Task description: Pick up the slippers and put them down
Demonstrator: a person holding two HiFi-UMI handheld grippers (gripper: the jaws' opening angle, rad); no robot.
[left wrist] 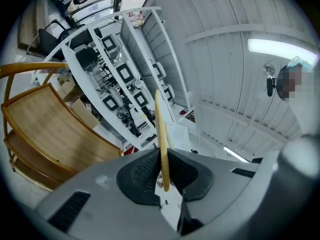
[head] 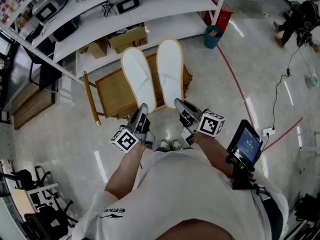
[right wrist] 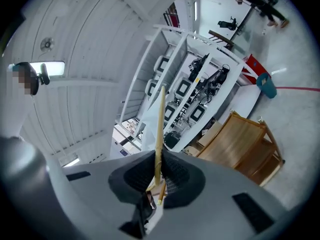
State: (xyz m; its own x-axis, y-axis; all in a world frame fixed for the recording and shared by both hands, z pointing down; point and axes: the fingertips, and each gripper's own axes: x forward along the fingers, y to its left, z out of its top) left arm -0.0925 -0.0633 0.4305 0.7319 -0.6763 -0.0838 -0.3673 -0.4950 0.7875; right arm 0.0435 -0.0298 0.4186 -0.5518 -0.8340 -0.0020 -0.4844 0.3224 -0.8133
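Observation:
Two white slippers with tan rims are held out level in front of me, soles up, over a wooden rack. My left gripper (head: 142, 109) is shut on the heel of the left slipper (head: 139, 79). My right gripper (head: 179, 104) is shut on the heel of the right slipper (head: 170, 69). In the left gripper view the left slipper (left wrist: 161, 134) shows edge-on as a thin tan strip pinched between the dark pads (left wrist: 142, 173). The right gripper view shows the right slipper (right wrist: 160, 129) the same way, clamped between its pads (right wrist: 175, 176).
A low wooden rack (head: 112, 94) stands on the shiny floor under the slippers. White shelving (head: 125, 19) with monitors and cardboard boxes runs behind it. A teal bin (head: 213, 36) and a red cabinet stand at the back right. A person sits on the floor far right. A phone (head: 245, 144) hangs on my right arm.

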